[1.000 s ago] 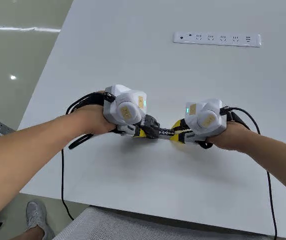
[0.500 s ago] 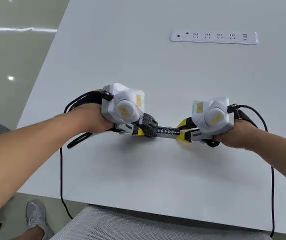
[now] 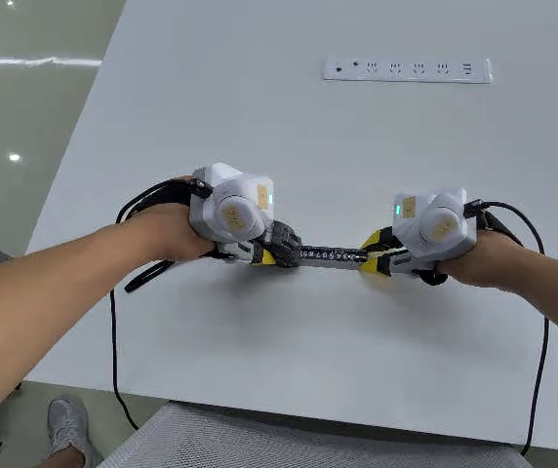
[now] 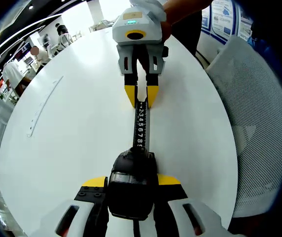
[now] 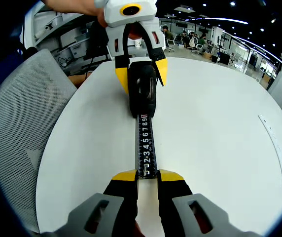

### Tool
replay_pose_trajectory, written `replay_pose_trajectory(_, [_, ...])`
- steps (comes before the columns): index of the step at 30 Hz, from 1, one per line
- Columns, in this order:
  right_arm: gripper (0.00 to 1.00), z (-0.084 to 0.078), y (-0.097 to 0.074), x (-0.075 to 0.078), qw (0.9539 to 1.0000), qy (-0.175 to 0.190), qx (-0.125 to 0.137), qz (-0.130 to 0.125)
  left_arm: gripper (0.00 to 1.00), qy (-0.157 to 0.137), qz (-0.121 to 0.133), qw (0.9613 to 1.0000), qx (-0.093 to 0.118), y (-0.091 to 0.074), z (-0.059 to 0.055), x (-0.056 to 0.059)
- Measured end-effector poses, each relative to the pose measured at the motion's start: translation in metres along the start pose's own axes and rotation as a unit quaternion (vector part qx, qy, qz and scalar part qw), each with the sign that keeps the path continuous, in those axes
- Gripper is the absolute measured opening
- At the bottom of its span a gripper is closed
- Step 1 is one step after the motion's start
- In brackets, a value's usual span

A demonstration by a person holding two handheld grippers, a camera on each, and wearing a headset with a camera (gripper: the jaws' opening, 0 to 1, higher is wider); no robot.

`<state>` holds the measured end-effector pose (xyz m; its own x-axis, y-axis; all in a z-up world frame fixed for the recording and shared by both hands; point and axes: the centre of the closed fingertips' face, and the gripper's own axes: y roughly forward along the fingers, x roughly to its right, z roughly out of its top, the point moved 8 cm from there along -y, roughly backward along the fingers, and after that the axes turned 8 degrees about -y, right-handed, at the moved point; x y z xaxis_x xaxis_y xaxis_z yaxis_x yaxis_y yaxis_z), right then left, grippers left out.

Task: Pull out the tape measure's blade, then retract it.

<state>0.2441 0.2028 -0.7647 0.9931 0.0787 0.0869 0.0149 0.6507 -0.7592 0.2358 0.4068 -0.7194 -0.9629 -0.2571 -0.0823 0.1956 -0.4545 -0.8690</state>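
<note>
The black tape measure case [image 4: 132,180] is clamped between the yellow-tipped jaws of my left gripper [image 4: 132,181]; in the head view the case [image 3: 283,245] sits just right of that gripper [image 3: 265,253]. Its black blade with white numbers [image 3: 332,255] runs level above the white table to my right gripper [image 3: 375,263]. From the right gripper view, the blade [image 5: 146,146] stretches from the case [image 5: 143,94] down to my right gripper [image 5: 146,176], which is shut on the blade's end. The left gripper view shows the blade [image 4: 140,125] reaching the right gripper [image 4: 140,96].
A white power strip [image 3: 406,69] lies at the far side of the white table [image 3: 289,127]. Black cables [image 3: 115,331] hang from both grippers over the table's near edge. A grey mesh chair [image 3: 259,439] stands below that edge. The floor lies left of the table.
My right gripper has moved rightward, away from the case, and more of the numbered blade is out. The left gripper has held the case in place.
</note>
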Motion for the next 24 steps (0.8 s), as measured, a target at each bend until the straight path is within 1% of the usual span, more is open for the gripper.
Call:
replay_pose_trajectory(6, [0.1, -0.011, -0.011, -0.003, 1.0, 0.007, -0.006, -0.004, 0.31, 0.001, -0.001, 1.0, -0.001, -0.001, 0.001, 0.001])
replay_pose_trajectory(13, [0.1, -0.017, -0.024, -0.011, 0.9999, 0.011, -0.009, -0.004, 0.31, 0.0, -0.001, 1.0, -0.002, 0.001, -0.001, -0.001])
replay_pose_trajectory(24, [0.1, -0.025, -0.041, -0.016, 0.9998, 0.012, -0.013, -0.004, 0.31, -0.004, 0.0, 1.0, -0.001, 0.004, -0.003, -0.004])
